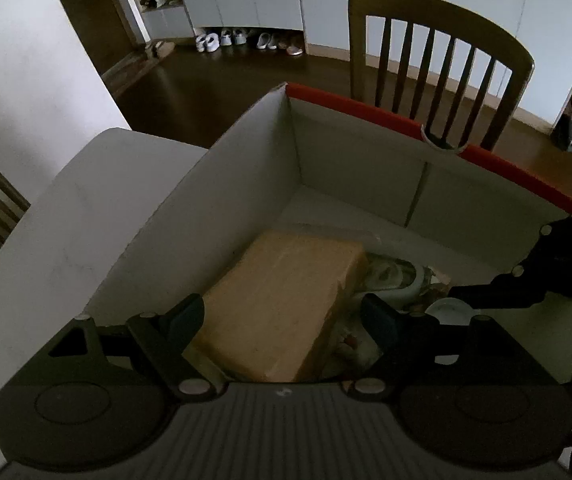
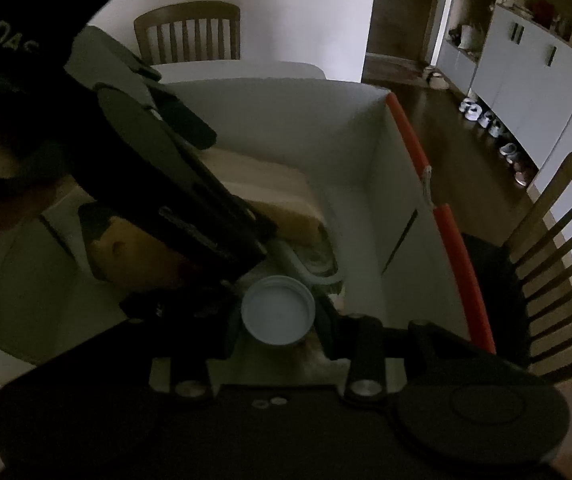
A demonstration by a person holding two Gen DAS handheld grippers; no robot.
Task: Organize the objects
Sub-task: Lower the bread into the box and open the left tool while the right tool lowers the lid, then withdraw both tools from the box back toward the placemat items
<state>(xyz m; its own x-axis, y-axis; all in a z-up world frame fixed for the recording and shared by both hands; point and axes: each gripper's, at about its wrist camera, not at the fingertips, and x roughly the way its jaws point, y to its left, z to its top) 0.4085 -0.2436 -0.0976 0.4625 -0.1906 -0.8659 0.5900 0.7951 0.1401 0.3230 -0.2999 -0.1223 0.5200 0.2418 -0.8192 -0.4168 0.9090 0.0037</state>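
Observation:
A white cardboard box (image 1: 357, 156) with a red rim stands on the white table; it also shows in the right wrist view (image 2: 369, 148). Inside lies a tan block (image 1: 282, 300), also in the right wrist view (image 2: 282, 196), beside a patterned packet (image 1: 389, 276). My left gripper (image 1: 286, 320) is open, its jaws on either side of the tan block's near end. My right gripper (image 2: 278, 316) is shut on a white round lid (image 2: 278, 310), held inside the box; the lid shows in the left wrist view (image 1: 449, 310). The left gripper's body (image 2: 158, 168) crosses the right wrist view.
A wooden slat-back chair (image 1: 437, 68) stands behind the box, also in the right wrist view (image 2: 557, 264). Another chair (image 2: 188, 32) stands at the table's far side. White table surface (image 1: 66, 216) lies left of the box. Shoes (image 1: 242, 40) line the cabinets.

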